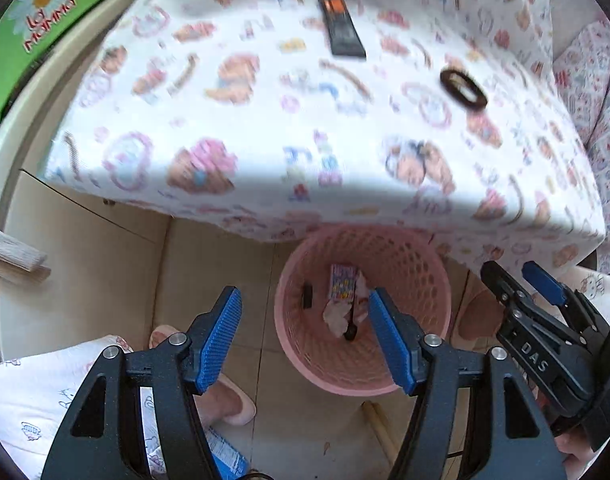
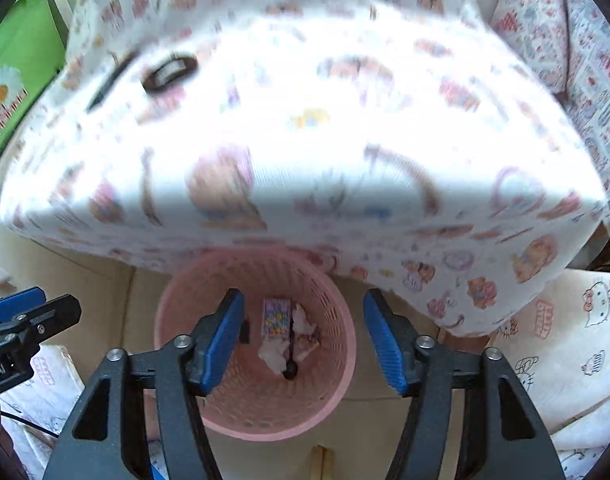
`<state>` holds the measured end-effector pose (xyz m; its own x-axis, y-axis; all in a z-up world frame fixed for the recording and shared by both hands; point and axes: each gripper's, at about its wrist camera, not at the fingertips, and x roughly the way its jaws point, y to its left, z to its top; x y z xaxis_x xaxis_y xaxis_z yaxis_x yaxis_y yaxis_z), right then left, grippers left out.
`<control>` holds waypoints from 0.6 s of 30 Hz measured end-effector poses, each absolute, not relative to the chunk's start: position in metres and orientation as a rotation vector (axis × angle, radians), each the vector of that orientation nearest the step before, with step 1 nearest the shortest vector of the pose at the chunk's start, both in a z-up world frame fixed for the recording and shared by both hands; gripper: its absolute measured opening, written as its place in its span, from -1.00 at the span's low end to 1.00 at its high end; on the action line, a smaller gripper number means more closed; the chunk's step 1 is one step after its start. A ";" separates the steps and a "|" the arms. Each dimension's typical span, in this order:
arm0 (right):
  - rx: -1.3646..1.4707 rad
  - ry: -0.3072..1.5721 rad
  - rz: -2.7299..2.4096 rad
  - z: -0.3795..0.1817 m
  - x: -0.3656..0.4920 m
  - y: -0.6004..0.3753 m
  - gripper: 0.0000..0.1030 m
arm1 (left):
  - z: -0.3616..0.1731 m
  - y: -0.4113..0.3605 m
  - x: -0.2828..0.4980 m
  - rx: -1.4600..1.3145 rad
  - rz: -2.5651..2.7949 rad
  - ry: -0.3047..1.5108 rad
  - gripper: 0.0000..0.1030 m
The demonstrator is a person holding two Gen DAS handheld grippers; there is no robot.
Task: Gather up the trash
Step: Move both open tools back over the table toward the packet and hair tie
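A pink mesh trash basket (image 1: pixel 417 280) (image 2: pixel 337 320) stands on the floor by the table's near edge. Inside lie a colourful wrapper (image 1: pixel 343 282) (image 2: pixel 277 317), crumpled paper (image 1: pixel 337 318) (image 2: pixel 273 354) and a small black piece (image 1: pixel 307 295). My left gripper (image 1: pixel 305 332) is open and empty above the basket's left side. My right gripper (image 2: pixel 301 336) is open and empty right over the basket; it also shows in the left wrist view (image 1: pixel 521 280). On the patterned tablecloth (image 1: pixel 265 120) lie a black and orange wrapper (image 1: pixel 341 26) and a dark oval ring (image 1: pixel 463 89) (image 2: pixel 169 72).
A green box with a daisy (image 1: pixel 45 8) stands at the far left. The person's pink slippers (image 1: pixel 225 400) and patterned trousers (image 1: pixel 33 400) are beside the basket. A wooden stick (image 1: pixel 379 424) lies on the tiled floor. A patterned cushion (image 2: pixel 577 40) is at the right.
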<state>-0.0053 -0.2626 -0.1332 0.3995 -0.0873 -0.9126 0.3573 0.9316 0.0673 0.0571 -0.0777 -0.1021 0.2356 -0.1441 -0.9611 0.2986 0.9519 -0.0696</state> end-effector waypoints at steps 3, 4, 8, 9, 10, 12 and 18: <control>0.246 1.081 -0.288 -0.117 -0.008 -0.260 0.32 | -0.093 -0.073 0.058 0.140 -0.291 1.263 0.25; 0.238 1.066 -0.290 -0.112 -0.009 -0.260 0.32 | -0.090 -0.072 0.059 0.139 -0.288 1.254 0.25; 0.222 1.016 -0.269 -0.091 -0.013 -0.259 0.33 | -0.076 -0.070 0.063 0.118 -0.282 1.233 0.25; 0.216 1.008 -0.259 -0.086 -0.014 -0.259 0.33 | -0.070 -0.068 0.064 0.108 -0.280 1.222 0.25; 0.205 1.002 -0.247 -0.080 -0.013 -0.258 0.33 | -0.063 -0.067 0.065 0.100 -0.278 1.210 0.25; 0.197 0.984 -0.228 -0.065 -0.013 -0.258 0.34 | -0.050 -0.065 0.067 0.089 -0.282 1.187 0.25; 0.189 0.935 -0.197 -0.031 -0.004 -0.264 0.41 | -0.015 -0.062 0.083 0.079 -0.271 1.124 0.30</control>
